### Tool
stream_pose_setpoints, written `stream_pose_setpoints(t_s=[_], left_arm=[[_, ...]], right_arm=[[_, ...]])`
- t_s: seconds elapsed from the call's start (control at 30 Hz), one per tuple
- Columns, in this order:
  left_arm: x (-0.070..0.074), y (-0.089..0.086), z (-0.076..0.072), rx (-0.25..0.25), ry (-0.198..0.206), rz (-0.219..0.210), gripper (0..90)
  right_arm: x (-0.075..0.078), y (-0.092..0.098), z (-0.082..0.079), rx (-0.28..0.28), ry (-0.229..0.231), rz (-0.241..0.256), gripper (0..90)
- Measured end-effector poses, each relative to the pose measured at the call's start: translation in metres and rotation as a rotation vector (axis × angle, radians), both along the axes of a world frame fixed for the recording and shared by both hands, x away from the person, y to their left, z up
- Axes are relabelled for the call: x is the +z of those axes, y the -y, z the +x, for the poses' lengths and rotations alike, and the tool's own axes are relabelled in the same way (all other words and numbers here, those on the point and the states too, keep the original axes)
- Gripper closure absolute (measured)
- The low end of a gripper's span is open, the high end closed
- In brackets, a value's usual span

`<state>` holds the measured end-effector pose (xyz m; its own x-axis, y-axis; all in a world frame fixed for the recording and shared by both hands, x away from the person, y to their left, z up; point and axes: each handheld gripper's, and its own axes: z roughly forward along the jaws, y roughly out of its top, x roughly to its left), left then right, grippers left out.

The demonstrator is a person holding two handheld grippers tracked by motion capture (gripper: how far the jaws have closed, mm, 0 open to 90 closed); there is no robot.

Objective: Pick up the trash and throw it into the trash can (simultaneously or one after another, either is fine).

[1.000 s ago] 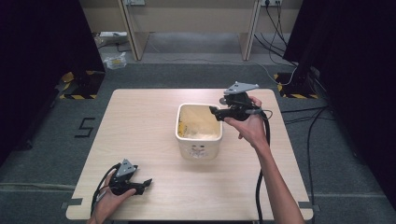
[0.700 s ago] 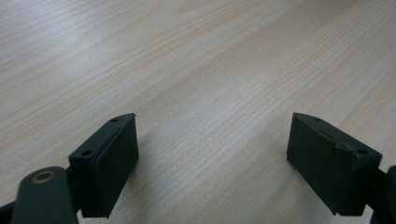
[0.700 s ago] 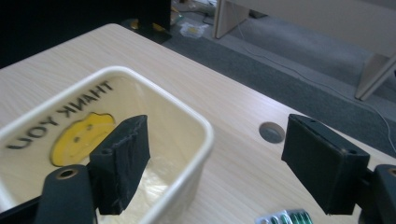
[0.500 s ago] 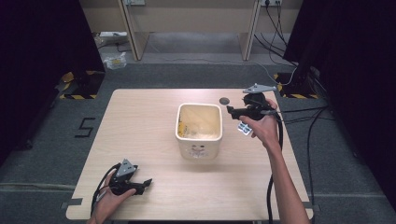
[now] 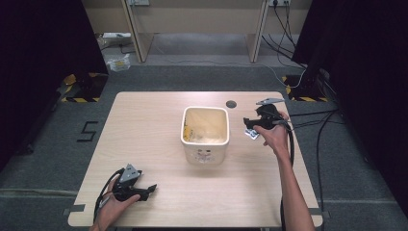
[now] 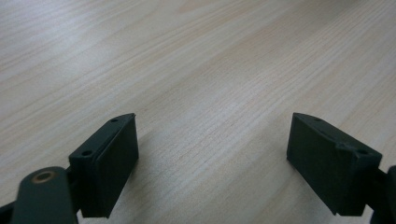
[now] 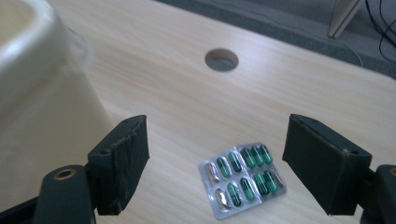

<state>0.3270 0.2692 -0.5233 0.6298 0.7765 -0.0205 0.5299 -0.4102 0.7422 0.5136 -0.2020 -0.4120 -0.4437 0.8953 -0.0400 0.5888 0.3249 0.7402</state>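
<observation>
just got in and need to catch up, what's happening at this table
A person sits at a wooden table with a gripper in each hand. The right gripper is open and hovers over a blister pack of green capsules lying flat on the table, right of a cream bin. Nothing is gripped yet. The left gripper, also open and holding nothing, rests near the table's front left corner, away from the bin.
</observation>
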Motion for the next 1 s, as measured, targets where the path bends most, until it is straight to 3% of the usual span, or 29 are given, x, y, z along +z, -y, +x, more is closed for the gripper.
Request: stream_pose_setpoints(t_s=[0.27,0.63,1.0], left_arm=[[0.0,0.0,0.0,0.0,0.001,0.0,15.6],[0.0,0.0,0.0,0.0,0.002,-0.001,15.6],[0.0,0.0,0.0,0.001,0.002,-0.001,15.6]], right_arm=[[-0.034,0.004,0.016,-0.017,-0.054,-0.028,22.3],[-0.054,0.007,0.023,-0.032,-0.076,-0.032,22.8],[-0.074,0.01,0.032,-0.054,-0.09,-0.073,24.1]])
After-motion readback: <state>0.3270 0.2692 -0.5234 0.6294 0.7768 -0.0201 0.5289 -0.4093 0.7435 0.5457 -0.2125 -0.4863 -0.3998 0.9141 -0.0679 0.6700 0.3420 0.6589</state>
